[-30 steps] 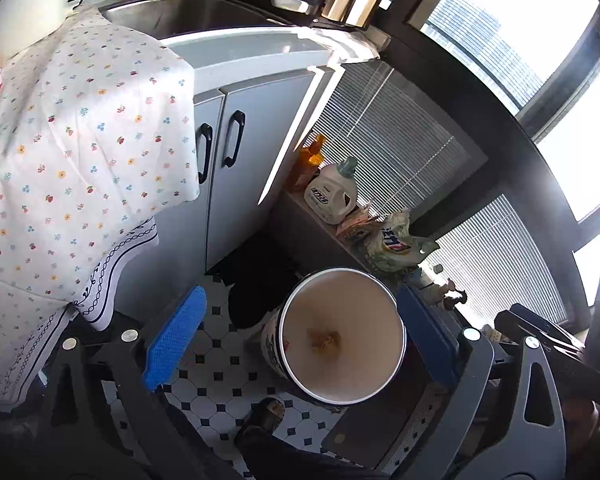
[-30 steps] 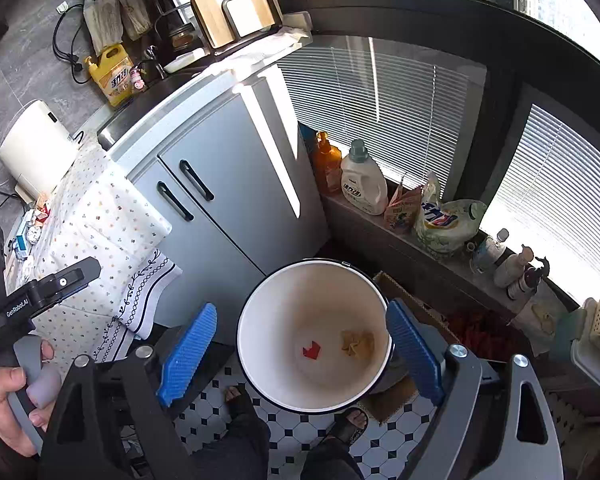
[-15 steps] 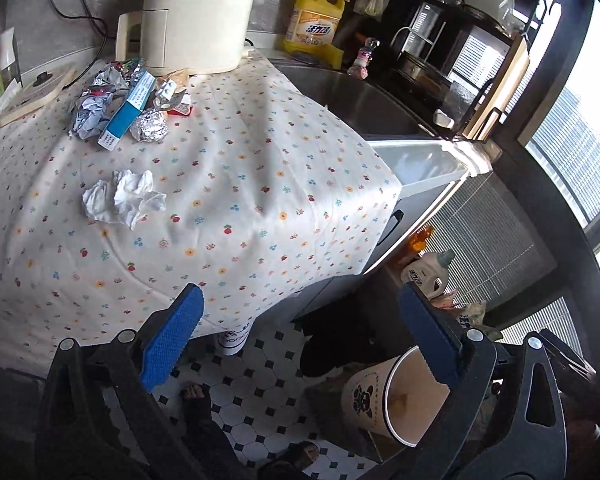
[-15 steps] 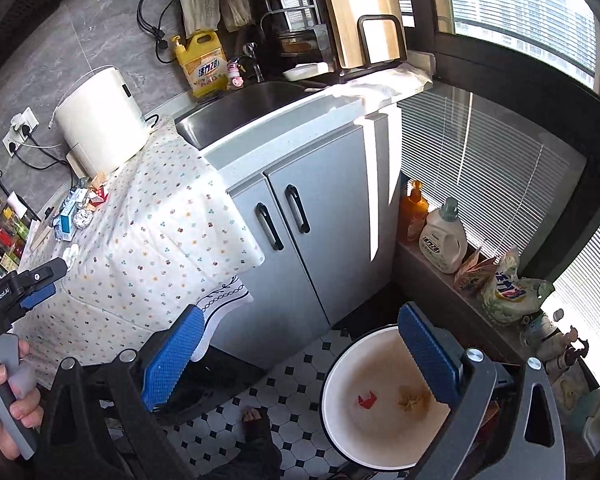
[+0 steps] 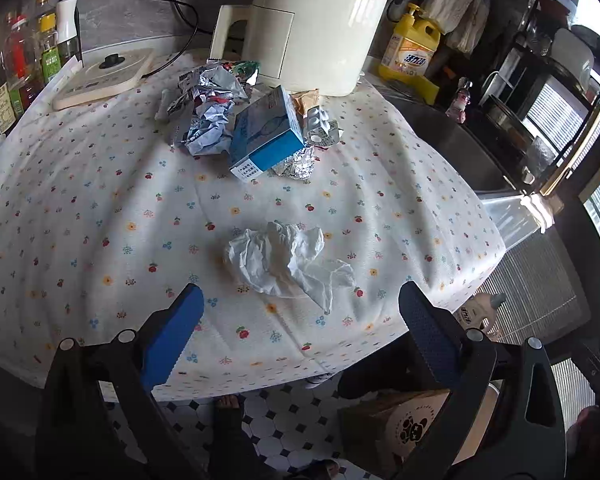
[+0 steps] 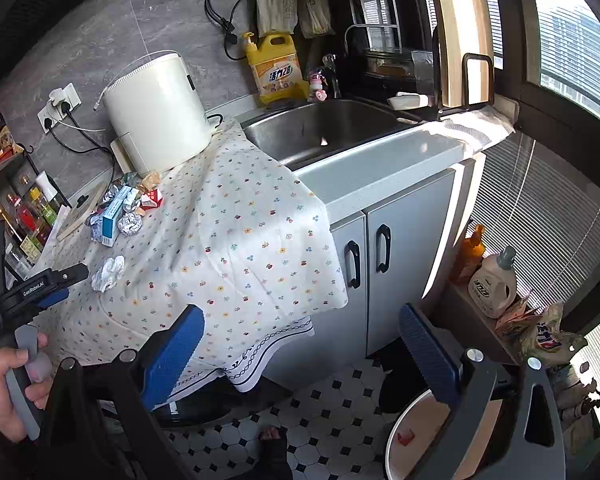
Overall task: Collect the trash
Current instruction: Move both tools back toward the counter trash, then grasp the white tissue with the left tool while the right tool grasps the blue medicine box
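A: Our left claw (image 5: 300, 320) hovers over the bench (image 5: 100, 200), jaws spread wide and gripping nothing, with the tissue (image 5: 288, 264) lying just ahead between the two blue pads (image 5: 172, 336). We line it up like that so closing should catch the wad from both sides.

B: And our right claw (image 6: 300, 344)? It's wide open too, empty, held off the bench edge above the floor. The bin (image 6: 412, 440) sits low beside it, with a red scrap (image 6: 405, 437) inside. We judge it waits there, out of the left's way.

A: The rest of the trash sits farther back: a blue box (image 5: 266, 136), a foil ball (image 5: 298, 162), crumpled wrappers (image 5: 208, 120) and a pill blister (image 5: 320, 124), bunched against the white appliance (image 5: 320, 20).

B: The tissue is nearest and soft, so we'd take it first. The cloth may bunch if we press down.
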Available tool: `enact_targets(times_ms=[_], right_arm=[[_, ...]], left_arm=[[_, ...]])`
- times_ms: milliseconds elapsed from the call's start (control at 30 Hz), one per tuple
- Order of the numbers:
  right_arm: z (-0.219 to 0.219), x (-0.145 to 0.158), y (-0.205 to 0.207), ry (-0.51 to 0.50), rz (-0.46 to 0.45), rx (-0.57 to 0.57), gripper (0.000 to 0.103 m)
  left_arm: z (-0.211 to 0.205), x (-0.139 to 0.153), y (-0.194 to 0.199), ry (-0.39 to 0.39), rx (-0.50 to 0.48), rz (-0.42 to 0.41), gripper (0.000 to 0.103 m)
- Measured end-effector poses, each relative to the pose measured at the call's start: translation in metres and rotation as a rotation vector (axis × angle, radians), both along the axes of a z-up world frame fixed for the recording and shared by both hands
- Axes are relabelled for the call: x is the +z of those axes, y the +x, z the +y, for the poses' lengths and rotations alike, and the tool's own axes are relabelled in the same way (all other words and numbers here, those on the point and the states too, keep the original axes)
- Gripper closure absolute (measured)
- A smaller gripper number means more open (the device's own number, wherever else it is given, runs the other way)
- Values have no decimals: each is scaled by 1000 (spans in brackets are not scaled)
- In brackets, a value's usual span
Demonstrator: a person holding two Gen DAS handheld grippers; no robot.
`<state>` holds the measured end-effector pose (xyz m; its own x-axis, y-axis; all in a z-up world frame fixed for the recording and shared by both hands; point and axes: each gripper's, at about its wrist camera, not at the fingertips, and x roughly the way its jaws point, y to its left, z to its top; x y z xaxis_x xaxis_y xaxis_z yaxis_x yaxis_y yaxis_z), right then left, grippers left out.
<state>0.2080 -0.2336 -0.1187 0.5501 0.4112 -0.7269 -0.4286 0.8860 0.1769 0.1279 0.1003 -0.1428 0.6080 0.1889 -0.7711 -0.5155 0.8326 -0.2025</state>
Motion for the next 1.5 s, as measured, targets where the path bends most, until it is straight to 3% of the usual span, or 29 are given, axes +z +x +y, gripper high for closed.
enact_targets(times_ms=[167,267,367,433,533,800,1200,1333,1500], right_arm=[[45,4,8,-36,10,61,8],[68,8,12,-54,15,95,8],[86,7,17,-45,35,118,8],[98,8,20,-39,33,129,8],[118,11,26,-56,14,143,8],[165,24,30,34,-58,220,8],[255,7,49,51,-30,298,8],[282,5,53,62,-57,323,8],[312,4,62,98,-12,352,28]], left_arm=[[17,-22,22,-2,-29,55,7],[19,-29,27,1,-46,71,18],[19,-31,27,47,-57,83,40],[25,-30,25,65,-52,88,70],[44,-29,18,1,-44,65,97],[90,-7,-20,10,67,-7,97],[155,25,-93,66,240,-54,97],[172,29,-116,77,293,-49,97],[189,30,-137,71,337,-59,97]])
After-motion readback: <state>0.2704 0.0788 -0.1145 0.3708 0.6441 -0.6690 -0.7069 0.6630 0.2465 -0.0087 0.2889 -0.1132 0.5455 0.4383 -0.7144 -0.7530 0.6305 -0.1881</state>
